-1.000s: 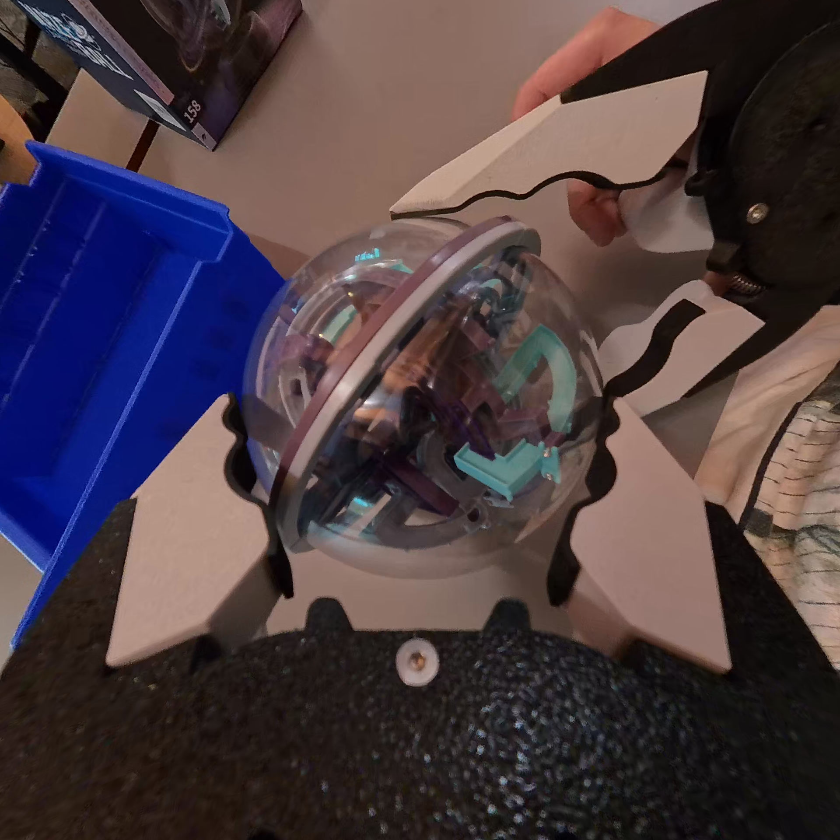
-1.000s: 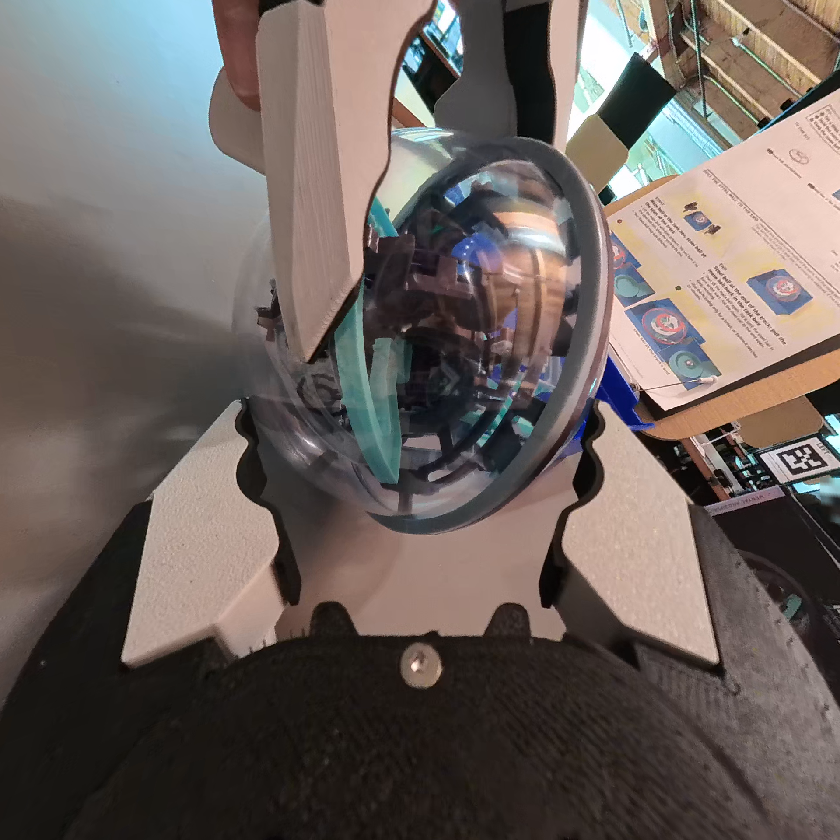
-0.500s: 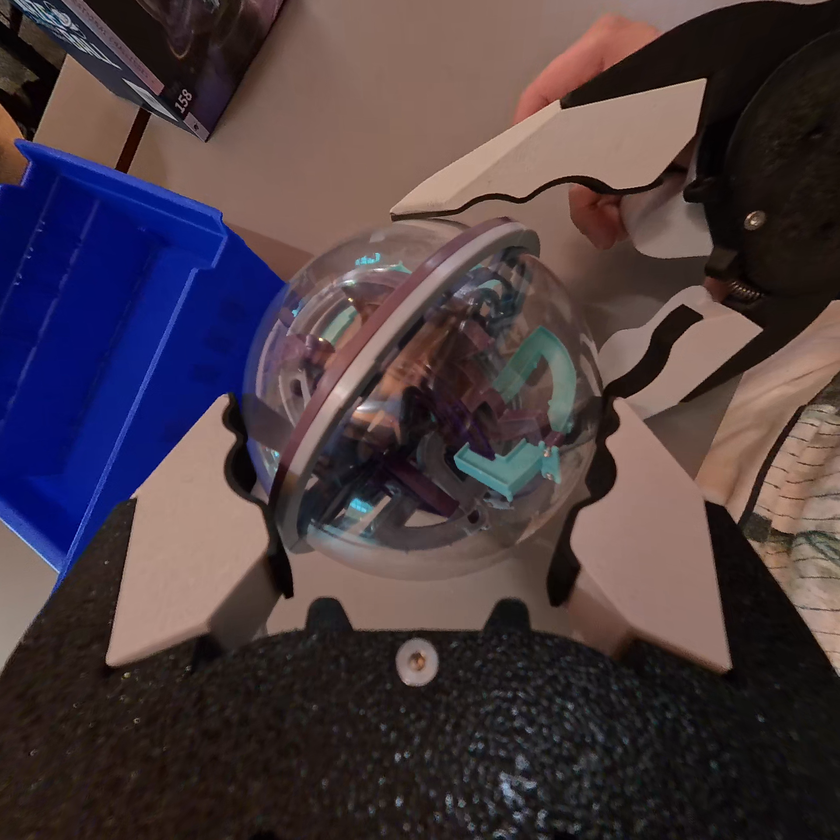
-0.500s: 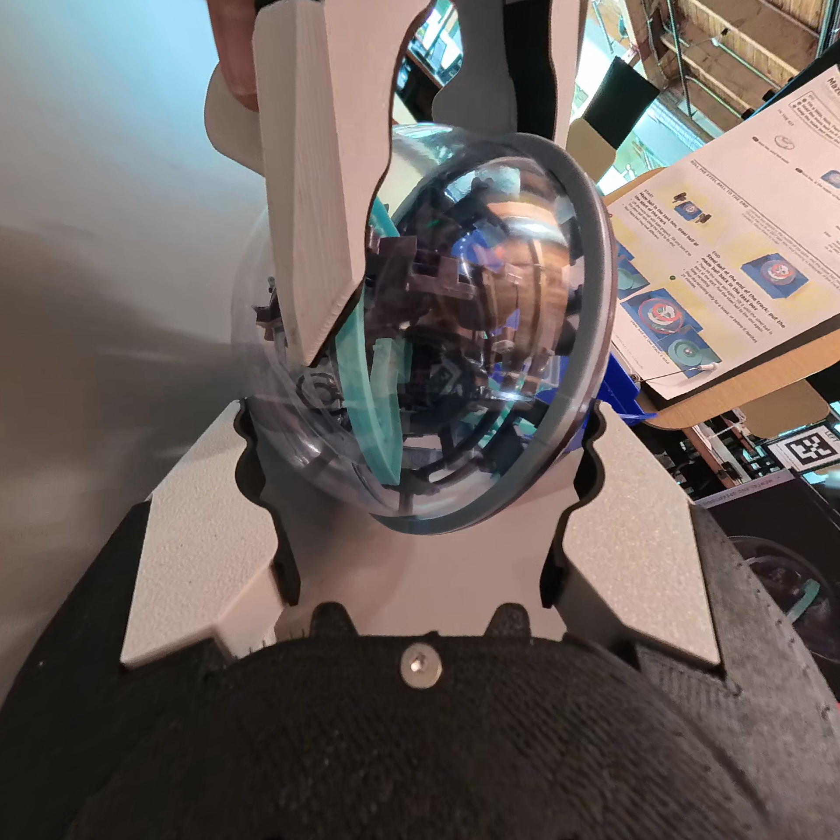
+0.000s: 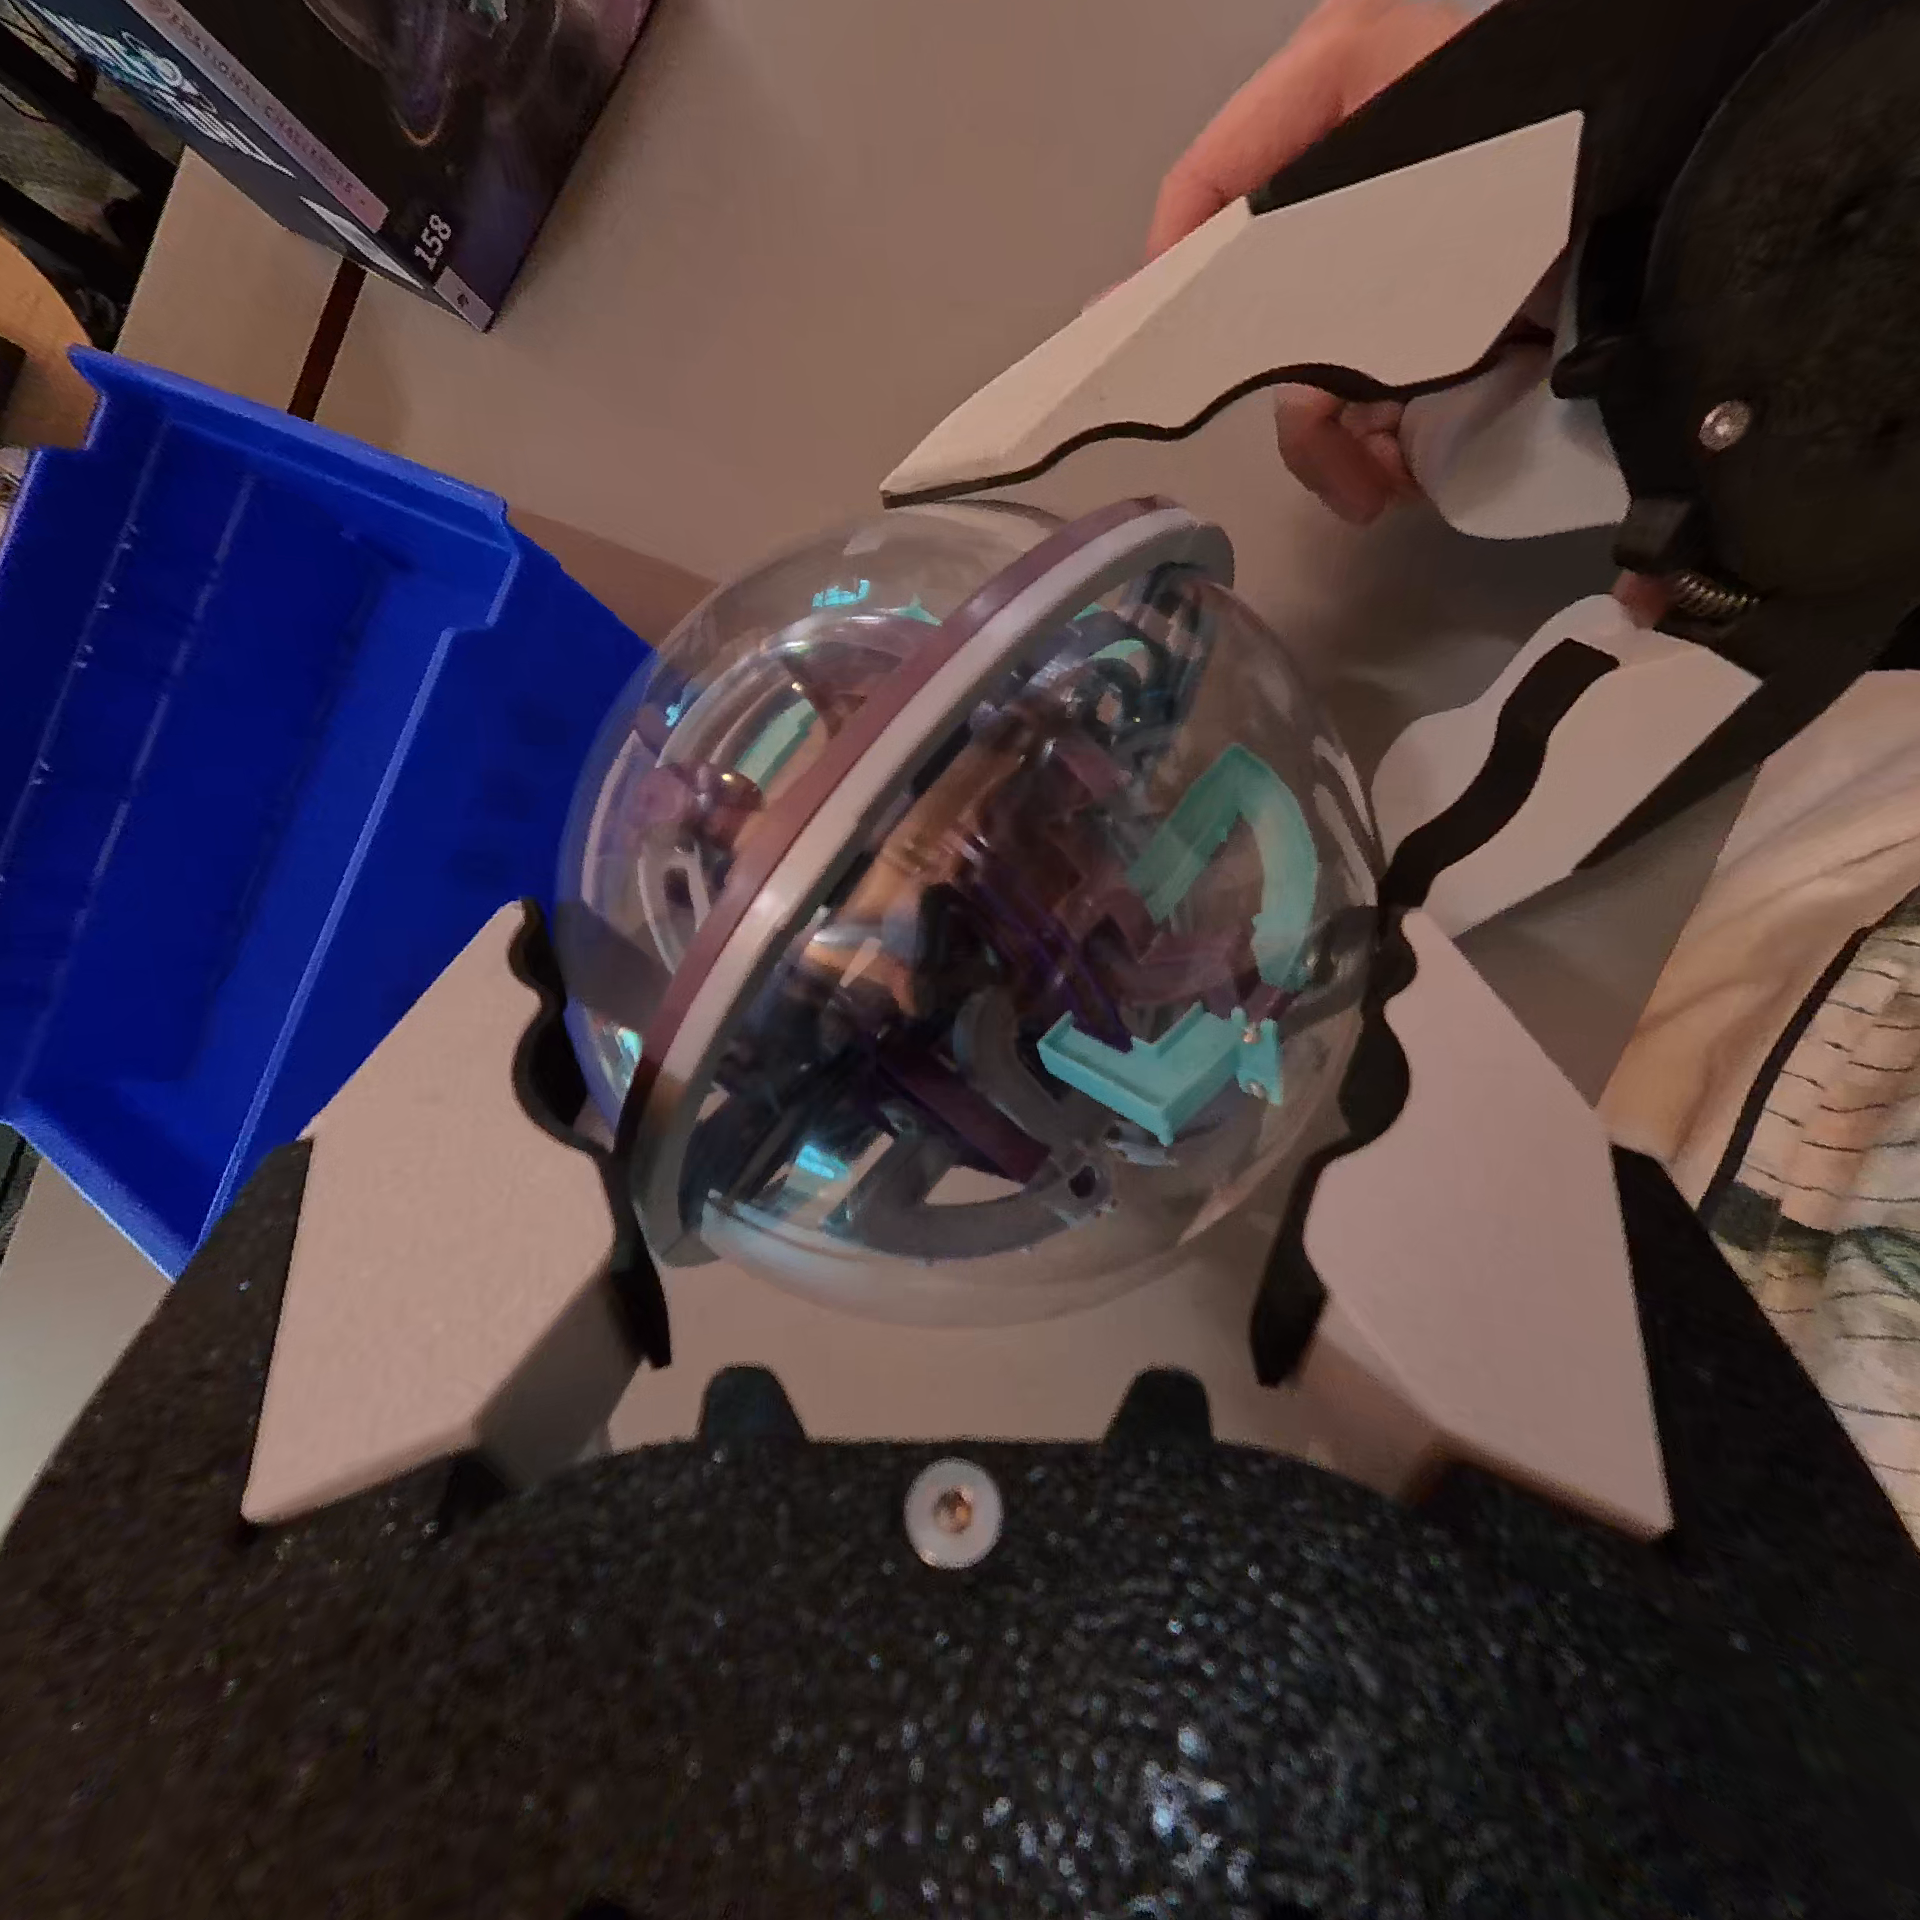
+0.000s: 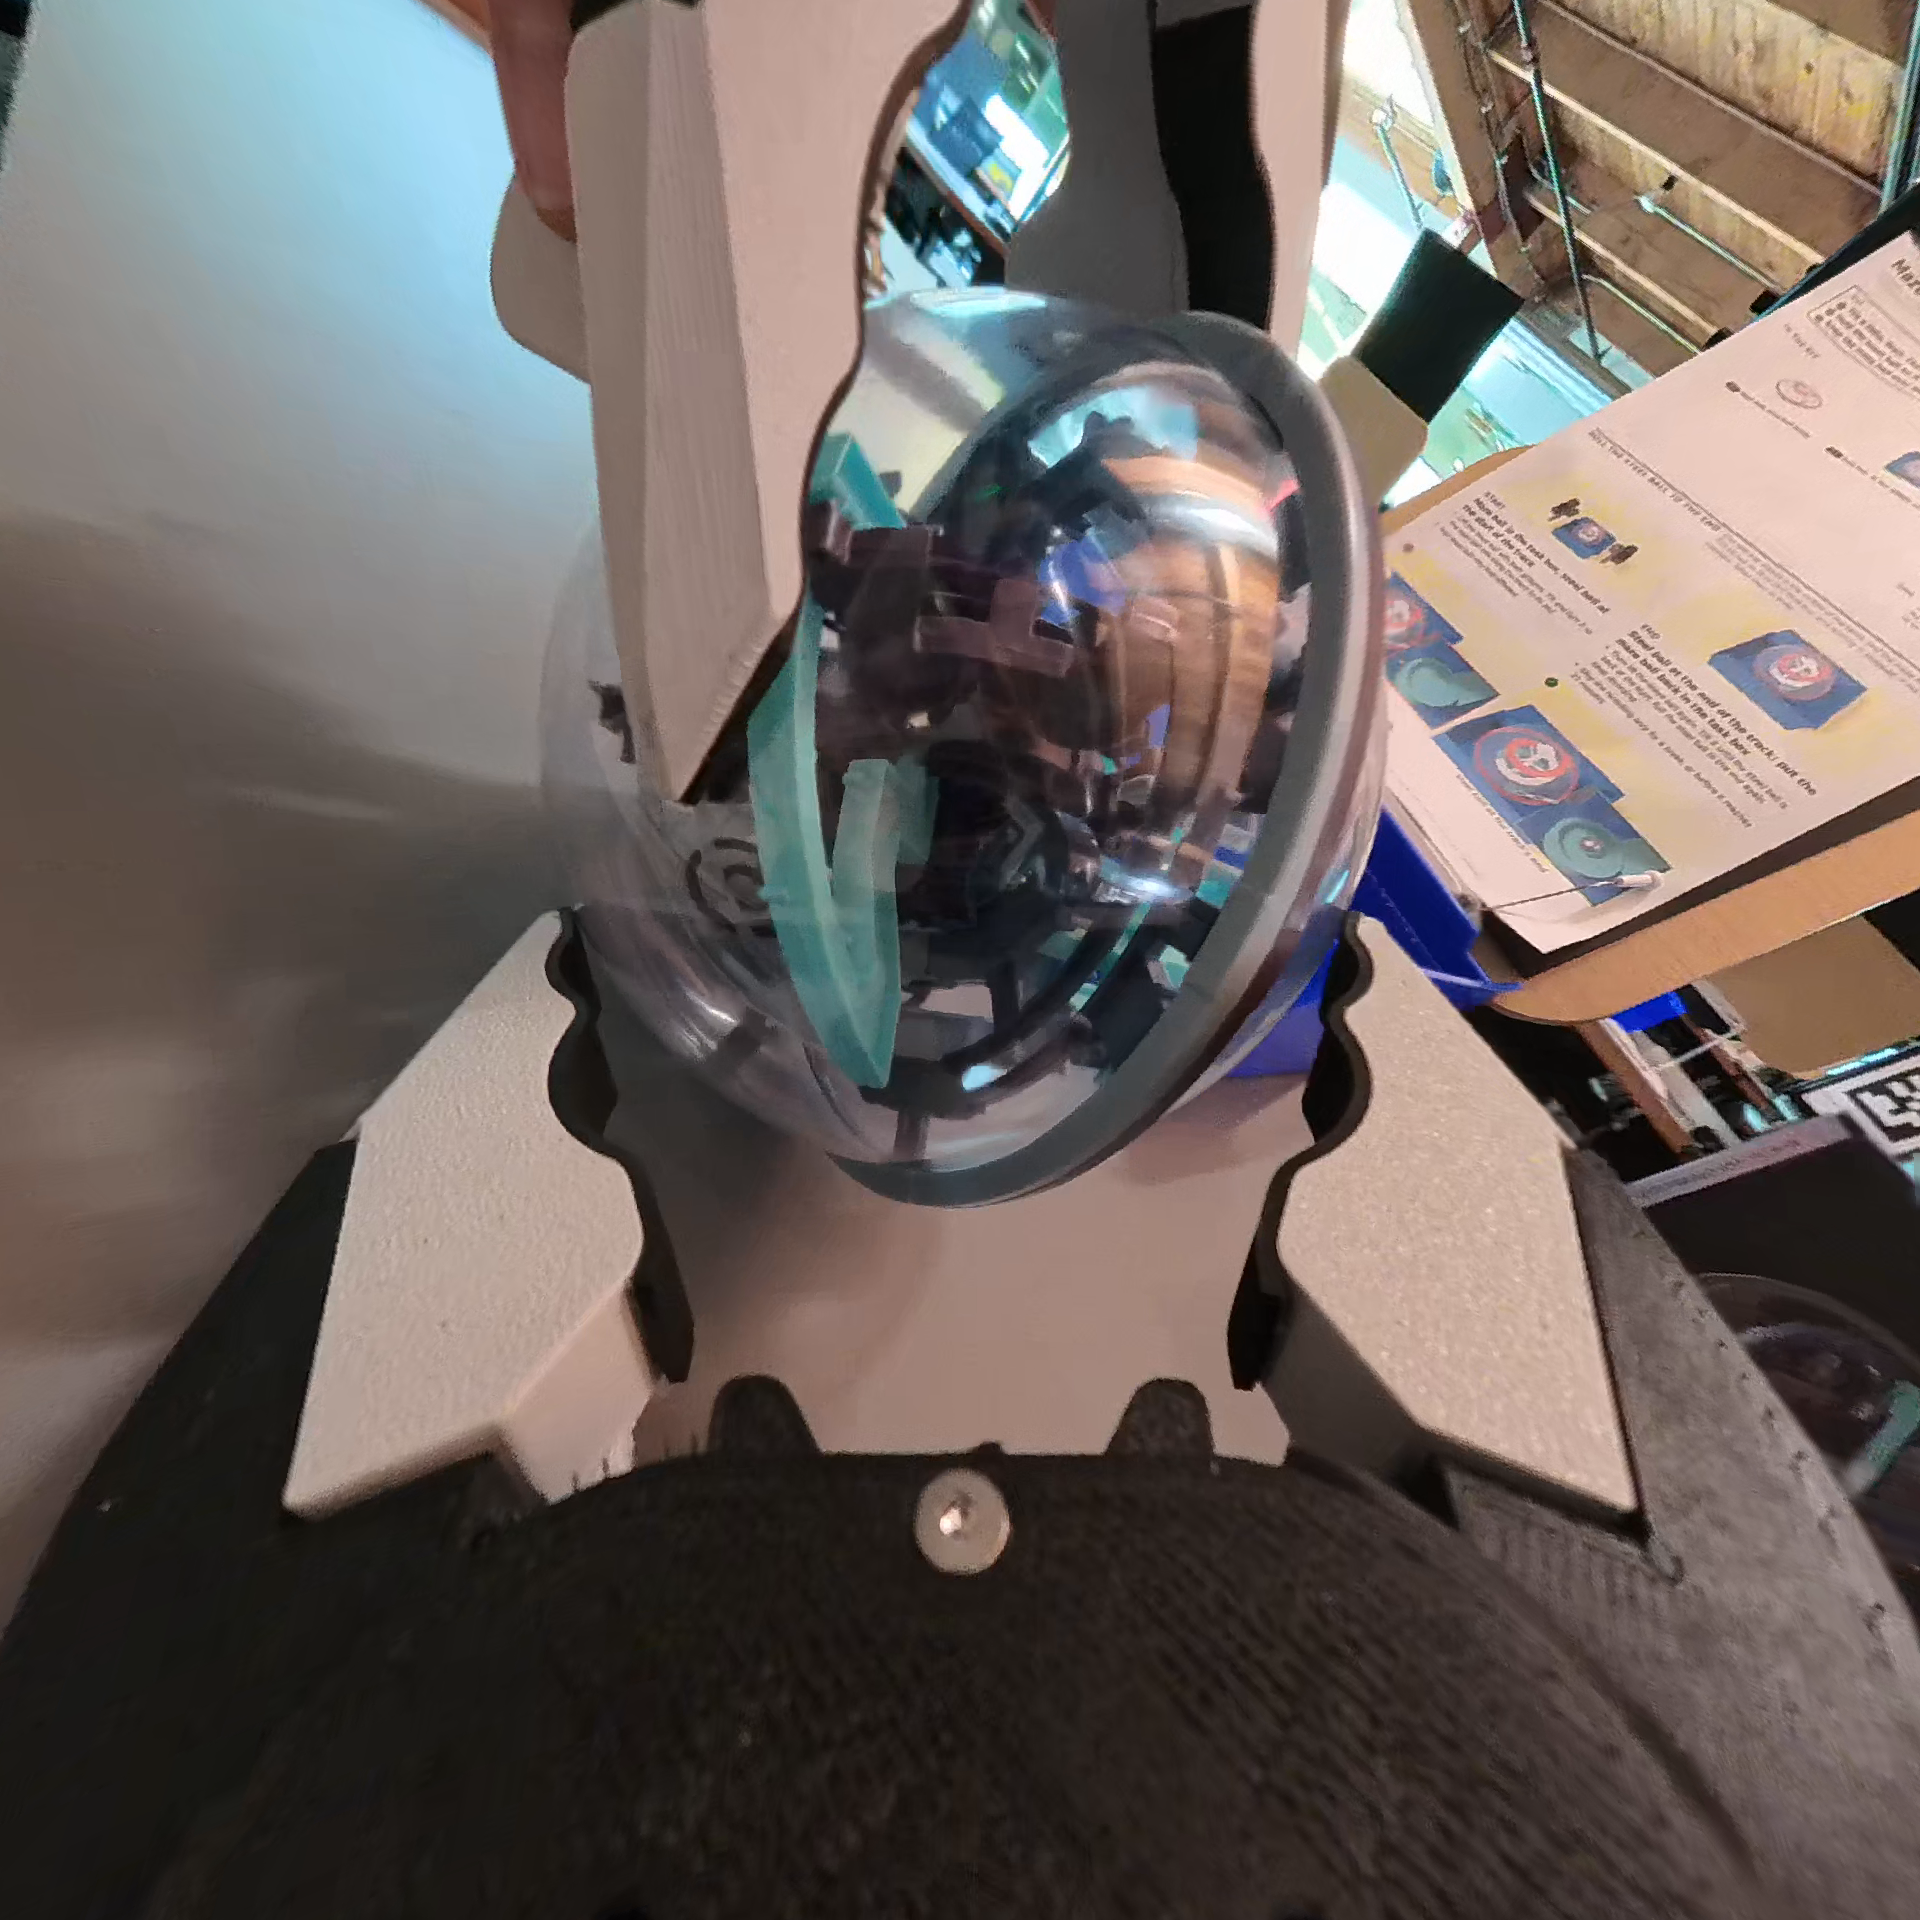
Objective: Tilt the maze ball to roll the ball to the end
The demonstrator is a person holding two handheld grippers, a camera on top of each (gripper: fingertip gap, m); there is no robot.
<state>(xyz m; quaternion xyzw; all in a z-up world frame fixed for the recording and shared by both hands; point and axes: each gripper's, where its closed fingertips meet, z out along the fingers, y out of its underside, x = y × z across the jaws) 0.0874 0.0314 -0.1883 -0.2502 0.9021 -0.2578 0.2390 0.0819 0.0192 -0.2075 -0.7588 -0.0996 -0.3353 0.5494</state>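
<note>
Gripping the maze ball (image 5: 966,914) from both sides, we've got it lifted off the table (image 5: 831,260), seam ring tilted. Our left gripper (image 5: 961,1039) clamps its near flanks; our right gripper (image 6: 956,1029) pinches it too, crossing in from the far right. The blue bin (image 5: 208,779) sits left, a dark box (image 5: 343,125) far left.
</note>
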